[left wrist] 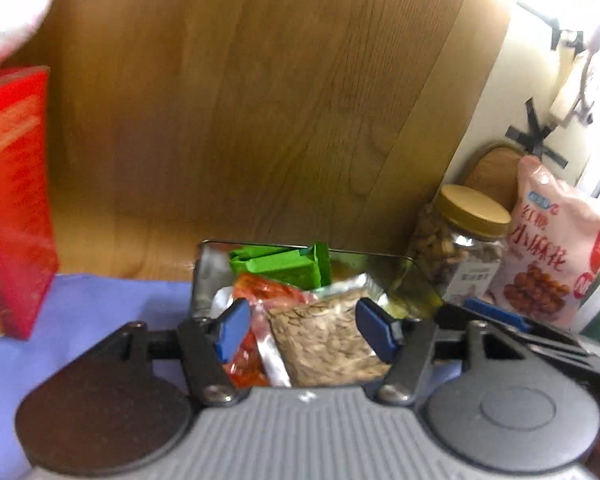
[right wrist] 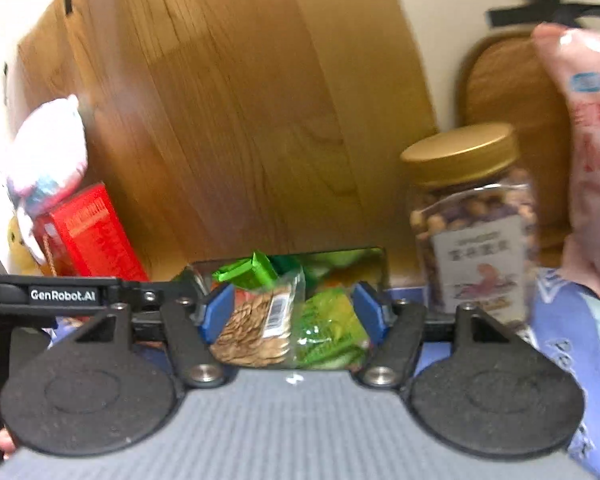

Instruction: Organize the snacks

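A shiny metal tin (left wrist: 204, 276) stands on the blue cloth and holds small snack packs: a green packet (left wrist: 284, 266), a red packet (left wrist: 268, 292) and a clear pack of seeds (left wrist: 328, 340). My left gripper (left wrist: 306, 330) is open, its blue pads on either side of the seed pack above the tin. In the right wrist view the tin (right wrist: 374, 264) shows the seed pack (right wrist: 256, 328), a green packet (right wrist: 248, 272) and a clear pack of green sweets (right wrist: 328, 330). My right gripper (right wrist: 294, 316) is open over them and holds nothing.
A red box (left wrist: 14, 200) stands left of the tin. A nut jar with a gold lid (left wrist: 460, 248) and a pink snack bag (left wrist: 556, 248) stand to the right. A wooden panel (left wrist: 260, 100) rises behind. The left gripper's arm (right wrist: 60, 294) reaches in from the left.
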`<state>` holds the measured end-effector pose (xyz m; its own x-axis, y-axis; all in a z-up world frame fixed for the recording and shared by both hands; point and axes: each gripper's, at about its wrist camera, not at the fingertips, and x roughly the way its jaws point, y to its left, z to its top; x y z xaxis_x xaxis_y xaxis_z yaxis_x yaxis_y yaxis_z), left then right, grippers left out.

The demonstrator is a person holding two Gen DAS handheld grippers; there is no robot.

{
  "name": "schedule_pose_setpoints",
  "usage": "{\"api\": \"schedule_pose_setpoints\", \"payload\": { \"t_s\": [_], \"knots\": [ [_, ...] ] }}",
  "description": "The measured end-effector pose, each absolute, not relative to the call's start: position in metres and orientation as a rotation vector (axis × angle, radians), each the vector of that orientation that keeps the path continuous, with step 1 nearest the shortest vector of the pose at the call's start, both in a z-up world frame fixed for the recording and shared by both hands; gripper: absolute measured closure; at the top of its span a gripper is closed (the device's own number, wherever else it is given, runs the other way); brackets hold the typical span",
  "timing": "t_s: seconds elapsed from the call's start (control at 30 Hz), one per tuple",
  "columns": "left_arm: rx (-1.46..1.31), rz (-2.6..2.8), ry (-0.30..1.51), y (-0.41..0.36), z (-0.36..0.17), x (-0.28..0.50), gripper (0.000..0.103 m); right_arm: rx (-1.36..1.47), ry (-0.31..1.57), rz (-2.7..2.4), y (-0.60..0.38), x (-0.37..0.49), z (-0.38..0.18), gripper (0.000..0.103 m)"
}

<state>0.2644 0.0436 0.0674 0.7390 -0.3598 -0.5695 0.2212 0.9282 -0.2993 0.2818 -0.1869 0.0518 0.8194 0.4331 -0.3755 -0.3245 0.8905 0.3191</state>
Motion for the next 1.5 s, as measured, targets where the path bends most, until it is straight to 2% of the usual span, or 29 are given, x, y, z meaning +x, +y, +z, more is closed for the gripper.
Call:
{"api": "schedule_pose_setpoints", "payload": {
  "t_s": [0.13,0.2,0.27,0.33,0.67,0.8,1.5],
  "knots": [
    [-0.188,-0.332,0.615,0.043,0.081,0.212,0.043,0.314,0.412,0.405,-0.204,0.224,0.047,0.035],
    [-0.146,-0.319,0.590,0.035,0.084,0.185,0.037,0.367,0.414,0.387,-0.211,0.192,0.039,0.034],
    [-0.107,-0.296,0.568,0.027,0.080,0.151,0.006,0.446,0.425,0.381,-0.215,0.166,0.031,0.018],
    [-0.073,-0.279,0.553,0.021,0.074,0.122,0.001,0.501,0.453,0.390,-0.218,0.140,0.022,0.011],
    [-0.113,-0.225,0.641,0.015,0.044,0.031,0.000,0.552,0.581,0.365,-0.207,0.043,-0.005,0.003],
    [-0.091,-0.179,0.639,0.017,0.041,0.010,0.000,0.502,0.580,0.360,-0.202,0.023,-0.009,0.000],
    [0.040,0.012,0.568,0.013,0.028,-0.013,0.000,0.444,0.558,0.402,-0.190,0.009,-0.009,0.000]
  ]
}}
